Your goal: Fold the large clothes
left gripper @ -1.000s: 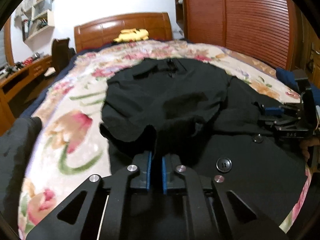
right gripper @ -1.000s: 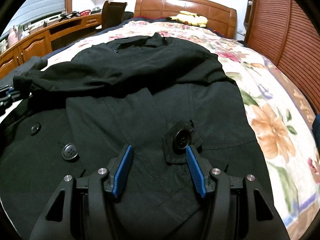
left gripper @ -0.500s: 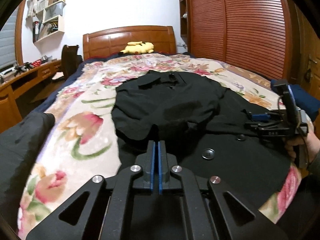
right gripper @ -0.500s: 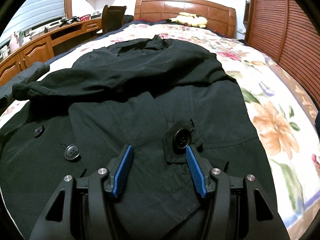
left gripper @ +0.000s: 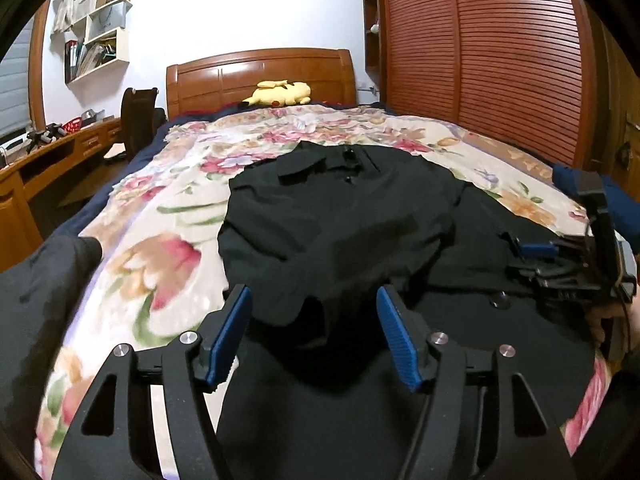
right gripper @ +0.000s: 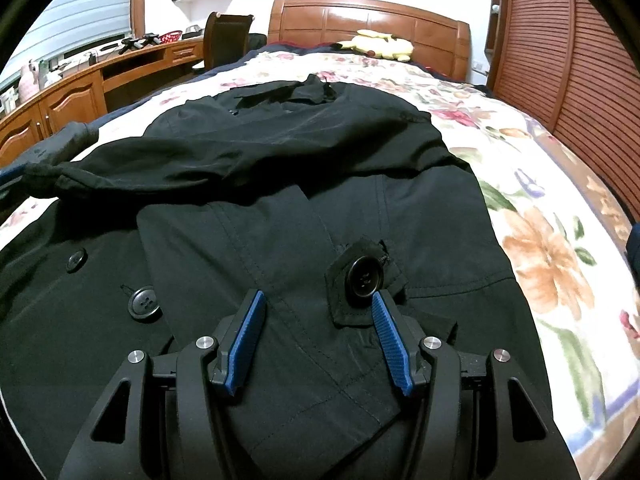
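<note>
- Our left gripper [left gripper: 314,336], bottom centre, is opening with nothing pinched between its jaws, having laid the coat [left gripper: 344,216] sleeve across.
- Our right gripper [right gripper: 318,338] waits open over the hem, ready for the next fold.

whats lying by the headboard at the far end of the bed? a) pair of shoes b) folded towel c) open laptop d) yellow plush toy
d: a yellow plush toy lies on the bed just in front of the wooden headboard.
</note>
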